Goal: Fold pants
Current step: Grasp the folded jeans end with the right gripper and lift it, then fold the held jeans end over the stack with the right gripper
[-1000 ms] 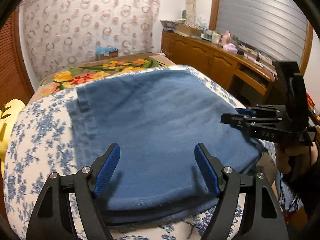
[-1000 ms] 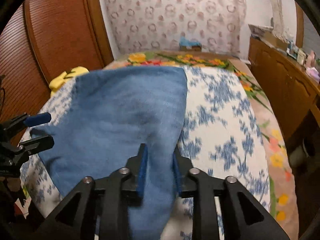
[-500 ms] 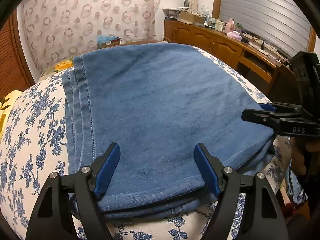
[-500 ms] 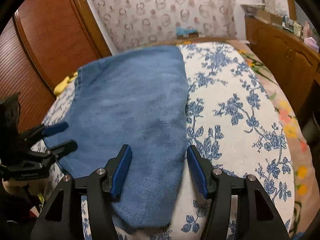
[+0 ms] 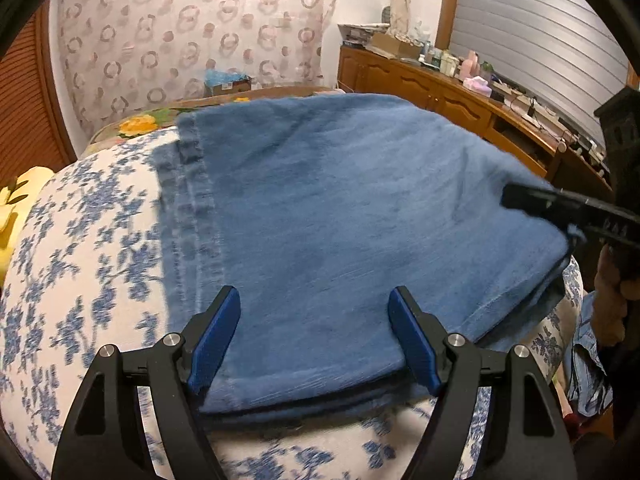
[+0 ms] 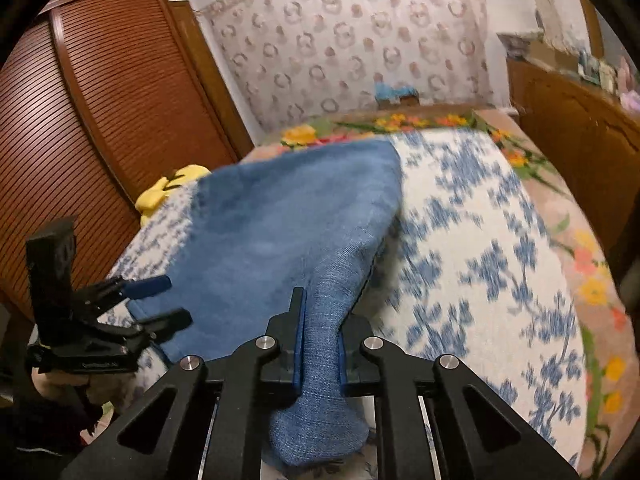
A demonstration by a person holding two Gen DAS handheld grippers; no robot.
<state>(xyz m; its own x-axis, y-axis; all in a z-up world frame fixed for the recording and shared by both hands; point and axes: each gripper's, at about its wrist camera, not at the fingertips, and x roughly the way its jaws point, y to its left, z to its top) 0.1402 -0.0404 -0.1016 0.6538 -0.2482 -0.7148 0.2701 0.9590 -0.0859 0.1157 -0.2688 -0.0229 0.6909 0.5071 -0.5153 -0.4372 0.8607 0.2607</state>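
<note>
1. On the left: left gripper (image 5: 314, 336) held low over the near edge of the pants (image 5: 340, 208), jaws wide apart, blue pads on either side of the cloth but not pressing on it. Nothing held there.
2. In the middle: pants lying on the bed (image 5: 80, 240), already folded into a thick flat stack. Several layers visible at the near edge, and a stitched hem (image 5: 192, 184) running along the left side.
3. On the right: right gripper (image 6: 320, 340) closing on the near right corner of the pants, jaws nearly together, a bunch of denim pinched between the pads and lifted a little from the bed.
4. Progress, as a judgement: most of the folding seems done, because the cloth is stacked and compact. Probably left: one more fold, or only some pulling to make the corner straight. Cannot tell which. Left side not gripped yet.
5. Surface: soft bed with a white cover printed with blue flowers, and a second cover with yellow and orange flowers (image 6: 592, 288) under it at the far end and right side.
6. Room, left to right: brown slatted doors (image 6: 100, 120), a yellow soft thing (image 6: 168, 192) beside the bed, a curtain with rings (image 5: 180, 40) behind, a small box (image 5: 228, 82) under it, then a wooden cabinet (image 5: 440, 92) with many small things on top.
</note>
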